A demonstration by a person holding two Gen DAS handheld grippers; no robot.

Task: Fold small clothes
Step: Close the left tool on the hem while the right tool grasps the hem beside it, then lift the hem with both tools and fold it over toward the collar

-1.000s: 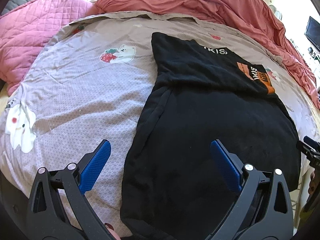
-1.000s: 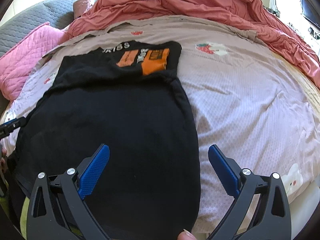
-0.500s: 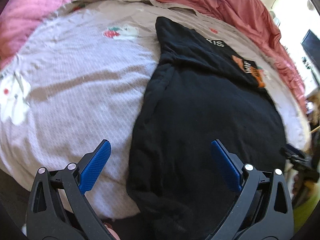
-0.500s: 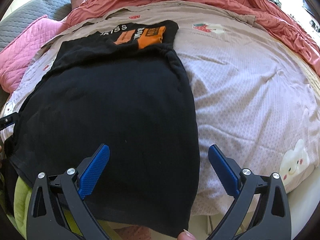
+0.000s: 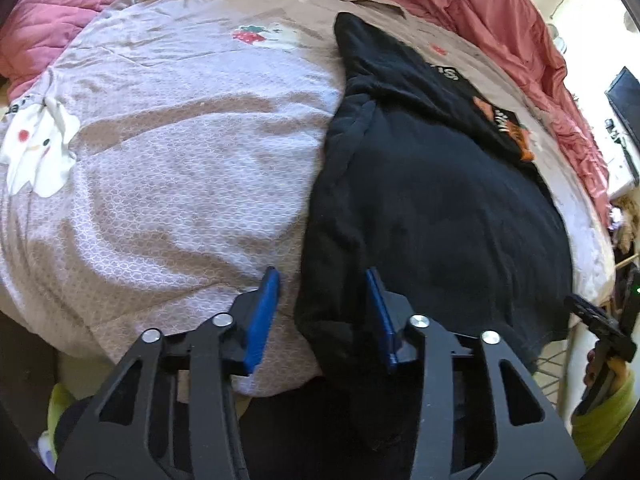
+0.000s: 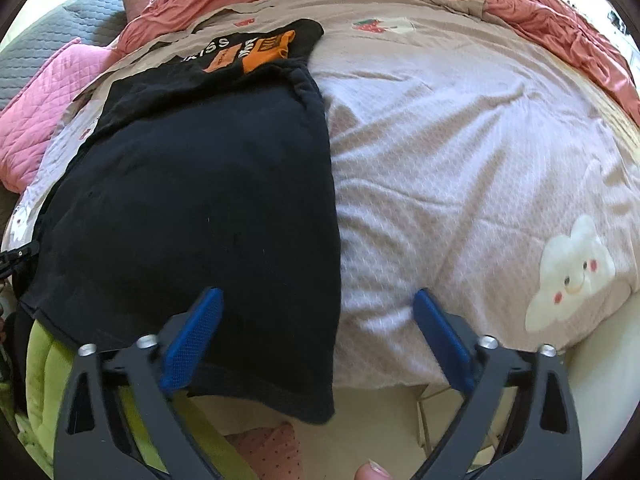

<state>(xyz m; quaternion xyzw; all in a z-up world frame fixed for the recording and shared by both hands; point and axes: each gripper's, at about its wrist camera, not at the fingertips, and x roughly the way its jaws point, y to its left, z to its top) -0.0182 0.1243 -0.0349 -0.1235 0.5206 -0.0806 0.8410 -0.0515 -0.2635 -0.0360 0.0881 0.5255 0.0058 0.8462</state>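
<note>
Black shirt (image 5: 432,208) lies flat on the bedsheet (image 5: 172,168), partly folded: the far end shows an orange and white print. Its near hem hangs over the bedsheet's front edge. Surface smooth, side edges slightly rumpled.

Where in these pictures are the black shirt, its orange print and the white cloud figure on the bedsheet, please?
black shirt (image 6: 208,200), right wrist view, middle of its flat body.
orange print (image 6: 260,54), right wrist view, the orange patch at the far end.
white cloud figure (image 6: 572,276), right wrist view, its smiling face.
</note>
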